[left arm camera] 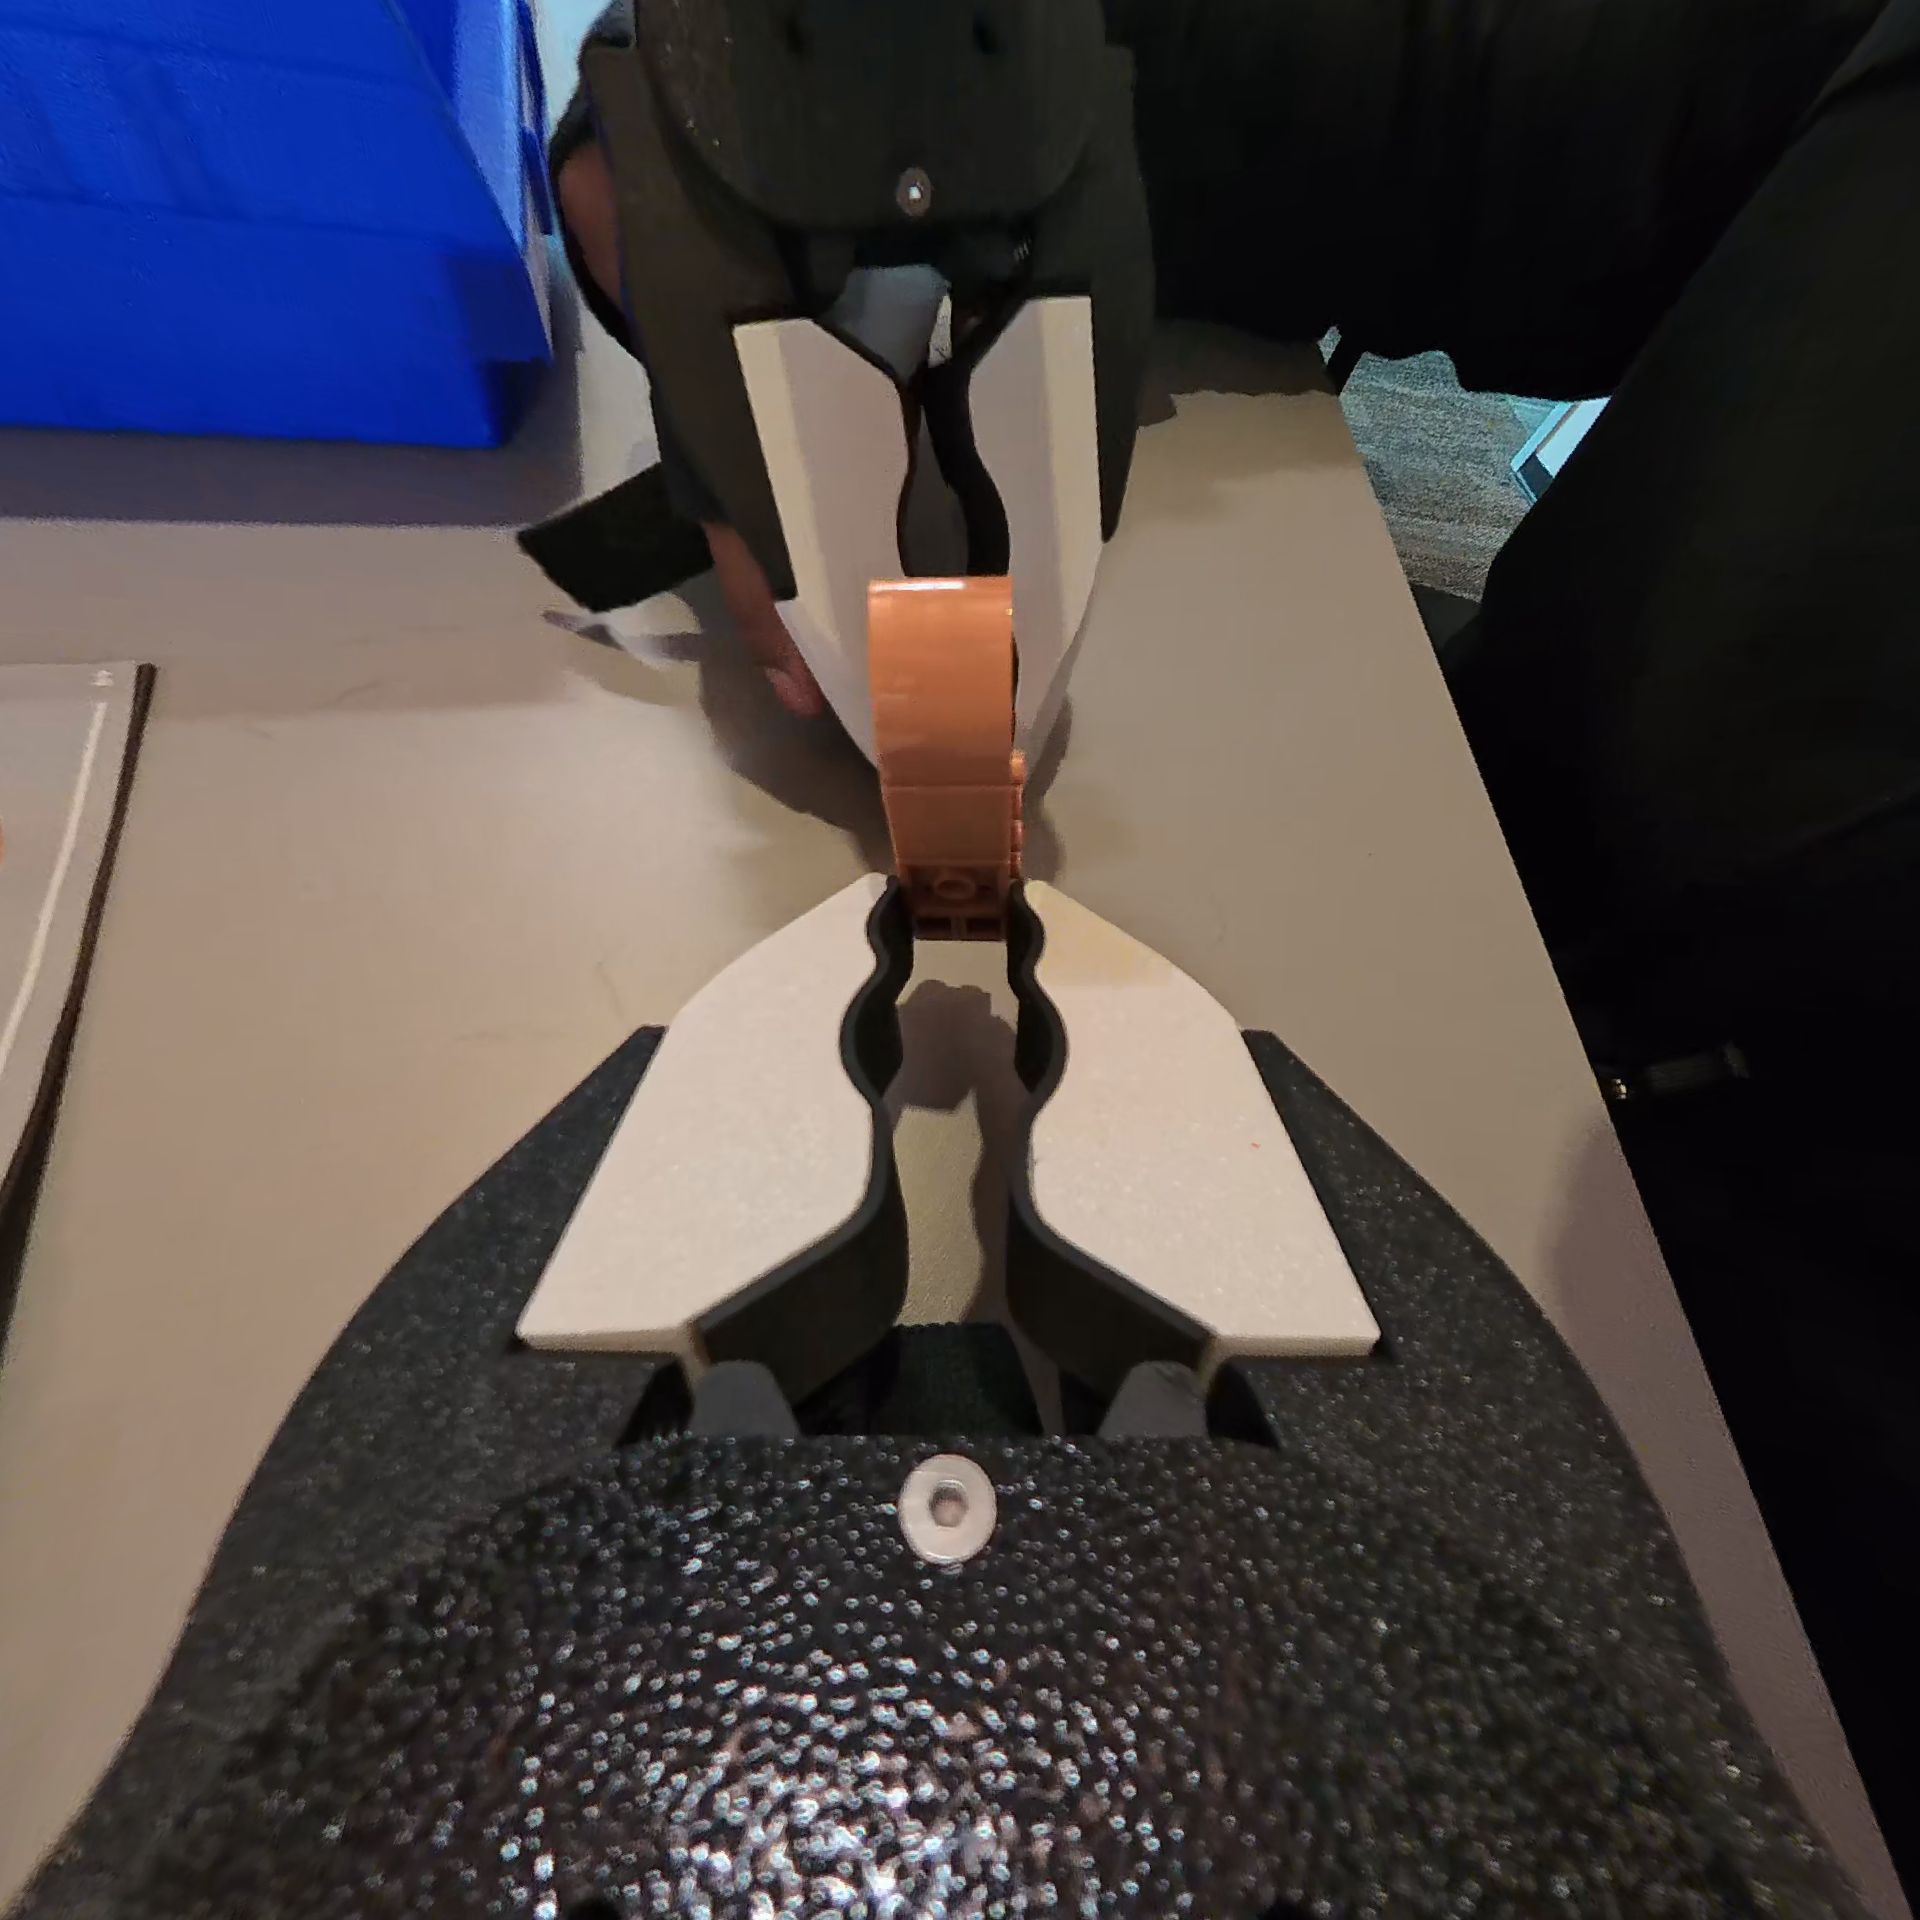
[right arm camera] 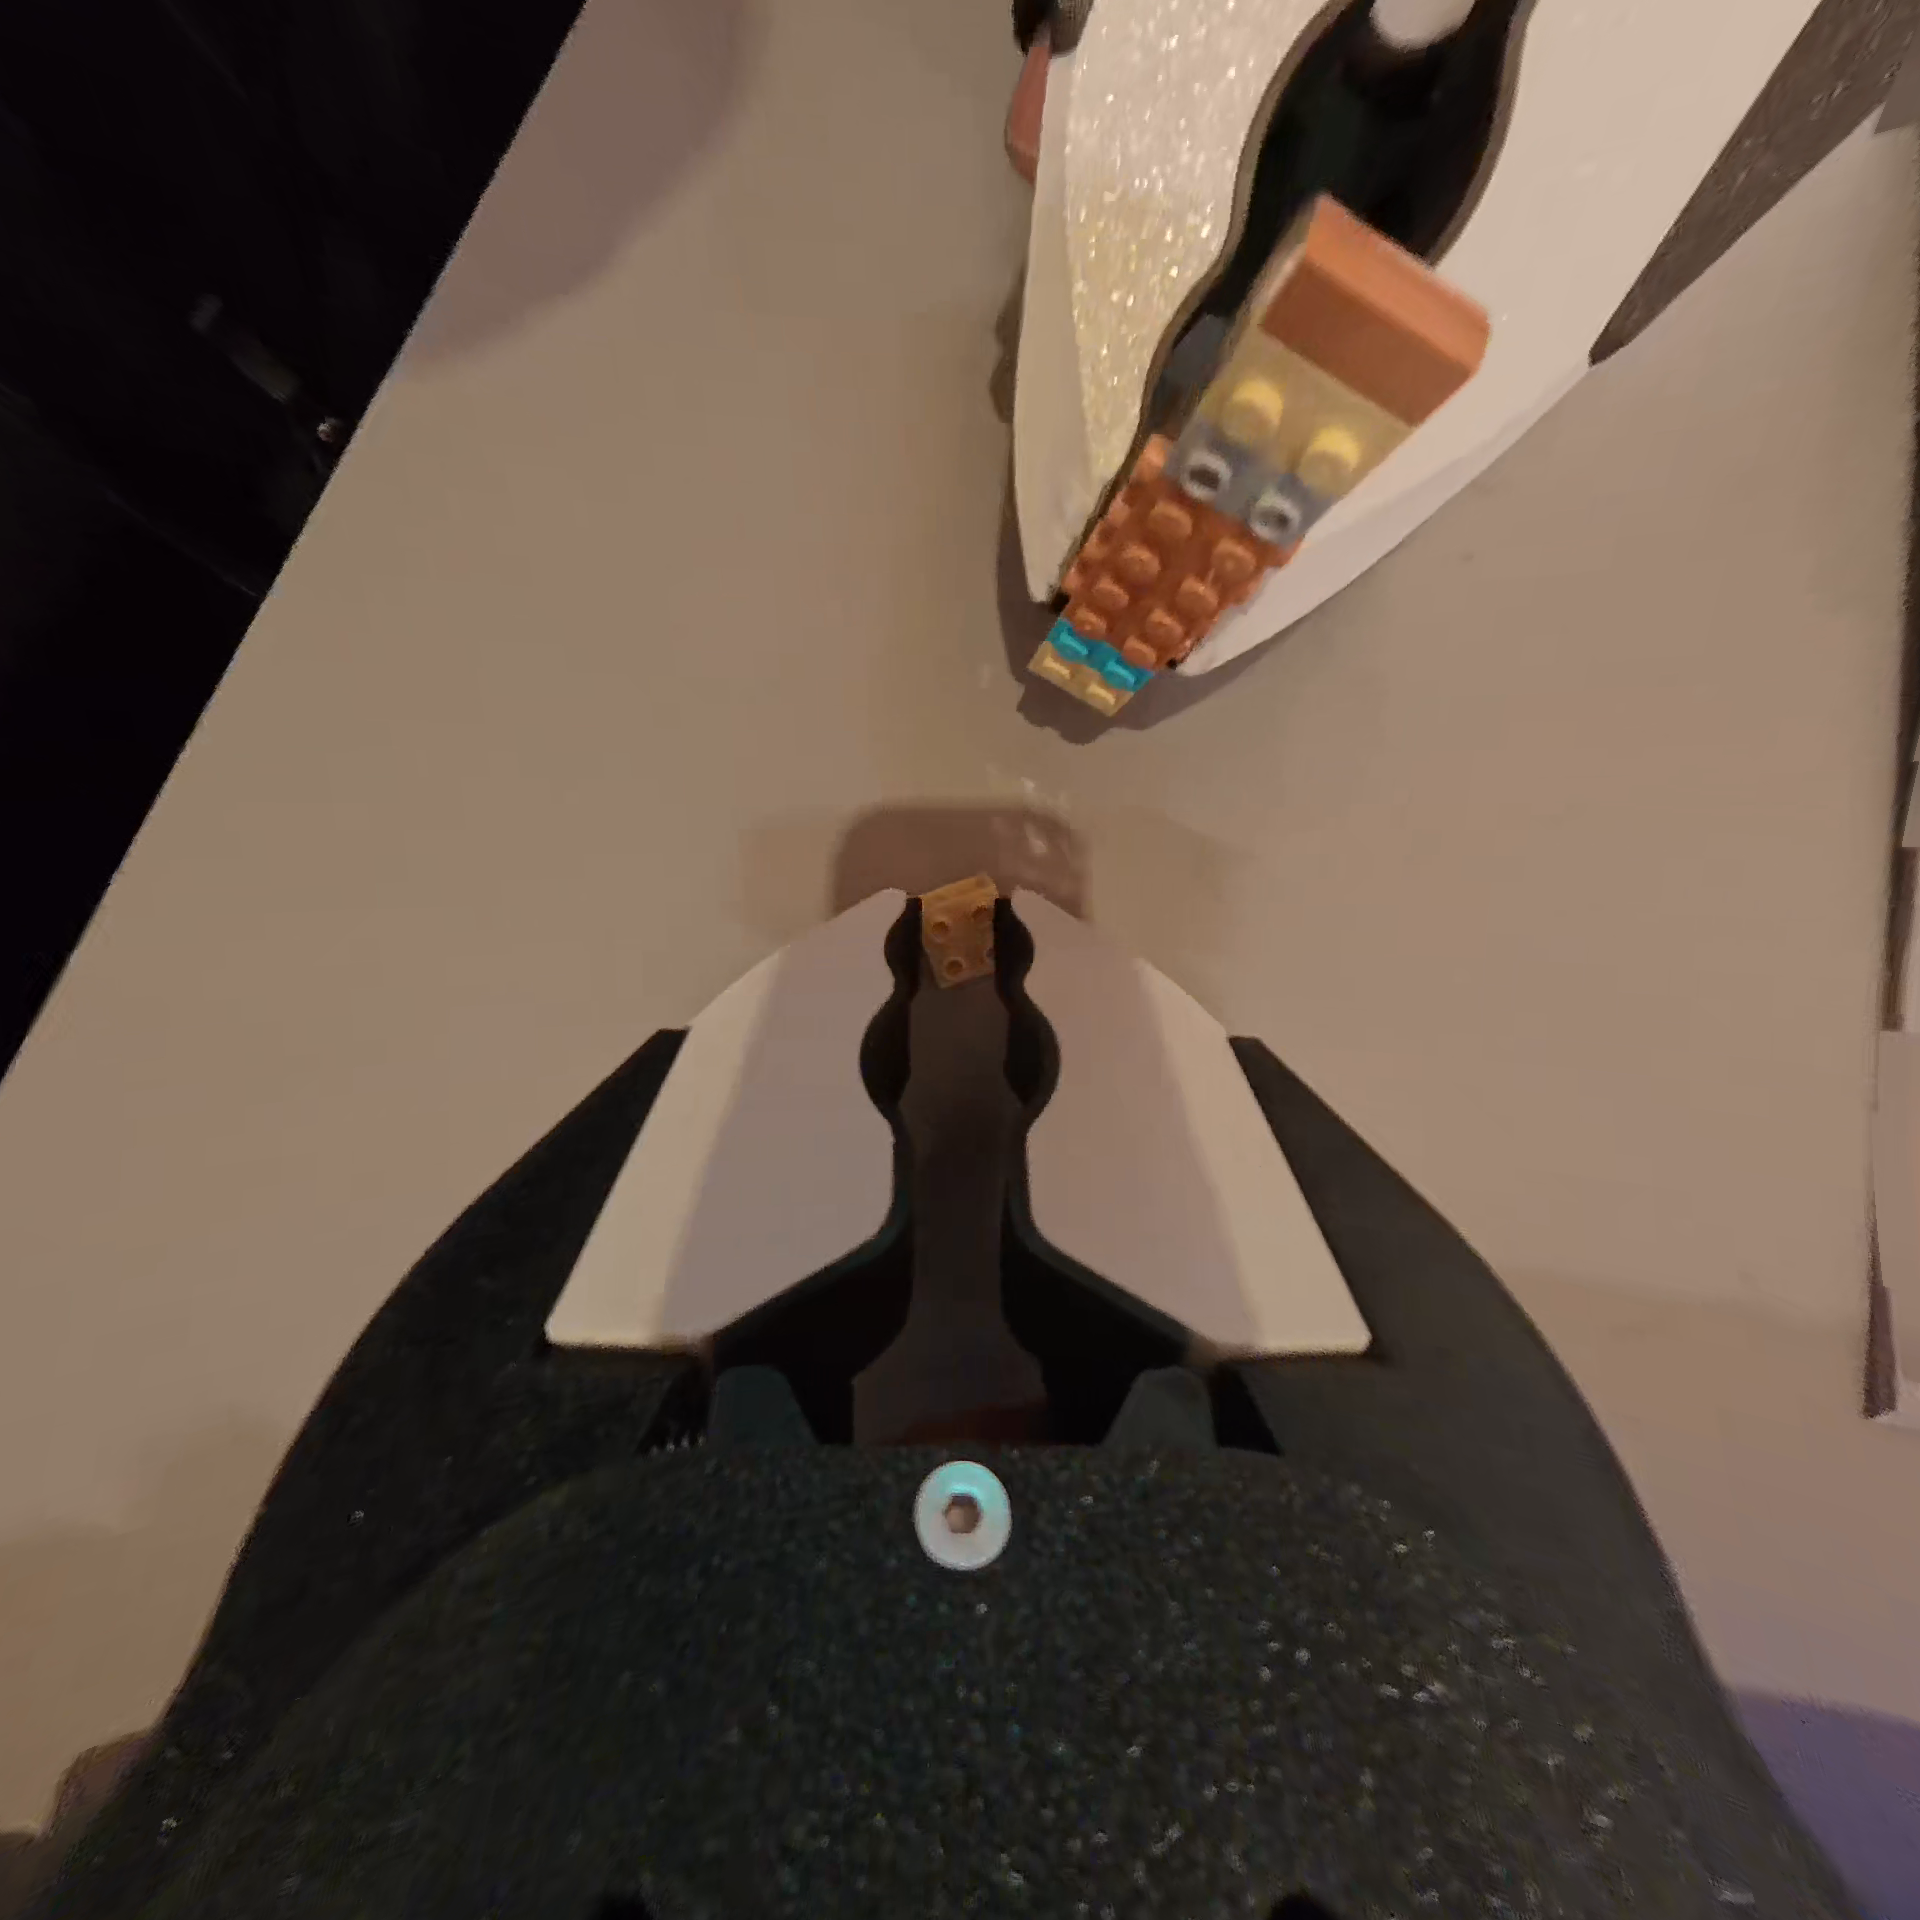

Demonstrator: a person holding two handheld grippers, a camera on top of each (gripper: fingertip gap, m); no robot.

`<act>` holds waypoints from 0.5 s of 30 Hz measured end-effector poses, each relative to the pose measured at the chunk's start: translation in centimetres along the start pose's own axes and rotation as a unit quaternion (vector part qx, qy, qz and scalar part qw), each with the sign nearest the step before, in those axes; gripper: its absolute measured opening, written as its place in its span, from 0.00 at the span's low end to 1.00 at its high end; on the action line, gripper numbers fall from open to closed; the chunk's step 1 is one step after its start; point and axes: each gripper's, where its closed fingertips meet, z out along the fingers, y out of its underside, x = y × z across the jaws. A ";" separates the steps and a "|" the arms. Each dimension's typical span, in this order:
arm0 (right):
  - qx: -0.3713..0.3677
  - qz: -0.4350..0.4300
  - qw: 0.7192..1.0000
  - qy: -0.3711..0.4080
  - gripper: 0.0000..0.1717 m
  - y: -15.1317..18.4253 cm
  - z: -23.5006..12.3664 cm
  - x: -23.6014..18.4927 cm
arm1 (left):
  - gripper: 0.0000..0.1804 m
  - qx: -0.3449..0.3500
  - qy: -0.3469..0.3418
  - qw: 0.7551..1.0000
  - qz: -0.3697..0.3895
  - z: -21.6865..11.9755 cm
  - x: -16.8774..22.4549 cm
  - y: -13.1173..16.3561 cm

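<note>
In the left wrist view my left gripper [left arm camera: 956, 902] is shut on the near end of an orange brick assembly [left arm camera: 943, 727], held just above the grey table [left arm camera: 416, 935]. The right wrist view shows the same assembly [right arm camera: 1174, 551] between the left gripper's white fingers [right arm camera: 1101, 343]. It has an orange studded plate, grey and tan bricks and a teal and tan end. My right gripper [right arm camera: 958, 925] is shut on a small tan studded brick [right arm camera: 961, 943], close above the table [right arm camera: 623, 727]. In the left wrist view the right gripper's fingers [left arm camera: 831, 499] point down behind the assembly.
A blue bin [left arm camera: 239, 208] stands at the far left. A flat grey mat with a dark edge [left arm camera: 62, 831] lies at the left. The table's edge [left arm camera: 1507, 831] runs along the right, with a person in dark clothing [left arm camera: 1714, 623] beyond it.
</note>
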 end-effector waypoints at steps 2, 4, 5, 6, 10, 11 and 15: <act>-0.003 -0.019 0.998 0.058 0.07 -0.3 0.1 1.0 | 0.10 -0.001 -0.007 1.000 0.001 -0.1 -0.2 0.1; -0.011 -0.037 0.992 0.123 0.07 -0.4 0.0 1.9 | 0.10 0.000 -0.016 1.000 0.000 -0.2 -0.6 0.1; -0.008 -0.048 0.985 0.165 0.07 -0.8 -0.2 2.4 | 0.10 0.001 -0.022 1.000 0.000 -0.3 -0.8 0.0; -0.003 -0.058 0.974 0.218 0.00 -1.2 -0.7 3.1 | 0.09 0.003 -0.032 0.999 0.002 -0.4 -1.1 0.0; -0.033 -0.086 0.926 0.367 0.04 -1.4 -2.1 3.4 | 0.09 0.001 -0.067 0.998 0.013 -1.0 -2.1 -0.2; -0.039 -0.094 0.924 0.369 0.06 -1.2 -2.0 2.9 | 0.09 0.003 -0.068 0.998 0.014 -1.1 -2.1 -0.3; -0.018 -0.028 0.937 0.348 0.07 -0.7 -1.9 3.4 | 0.09 -0.001 -0.075 0.997 0.000 -1.3 -2.4 -0.2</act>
